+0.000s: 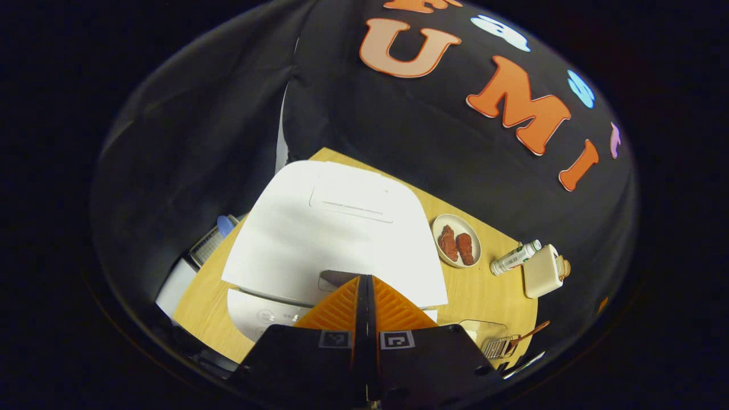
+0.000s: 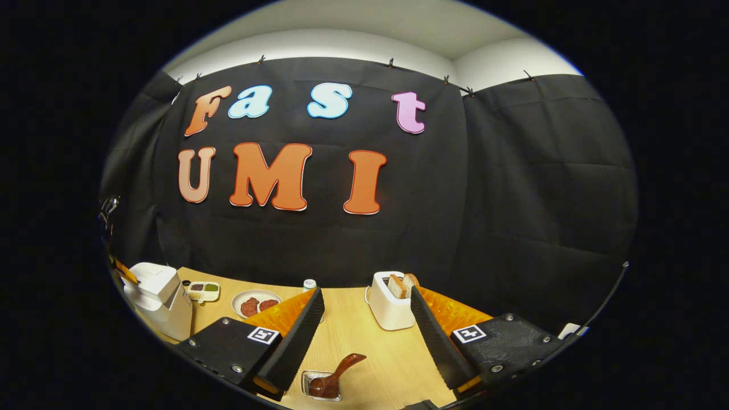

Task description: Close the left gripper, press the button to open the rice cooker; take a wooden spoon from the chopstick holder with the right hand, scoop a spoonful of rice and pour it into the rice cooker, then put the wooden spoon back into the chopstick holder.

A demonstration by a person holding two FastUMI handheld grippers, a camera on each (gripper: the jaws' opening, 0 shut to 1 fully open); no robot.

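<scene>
The white rice cooker [image 1: 336, 228] sits on the wooden table with its lid down. My left gripper [image 1: 365, 279] is shut with nothing in it, its tips right over the grey button [image 1: 333, 279] at the lid's front edge; I cannot tell if they touch it. The wooden spoon [image 2: 337, 371] rests with its bowl in a small holder [image 2: 320, 392] at the table's near edge. Above and behind it my right gripper [image 2: 366, 293] is open with nothing between its fingers. The rice cooker [image 2: 159, 299] stands far left in the right gripper view. The spoon [image 1: 529, 334] and holder [image 1: 500, 346] also lie right of the cooker.
A plate of red meat [image 1: 457, 240], a lying bottle [image 1: 515, 257] and a white toaster [image 1: 544, 270] stand right of the cooker. A clear container [image 1: 484, 329] sits by the holder. The toaster [image 2: 390, 307] holds bread; a small condiment tray [image 2: 203, 291] is near the cooker.
</scene>
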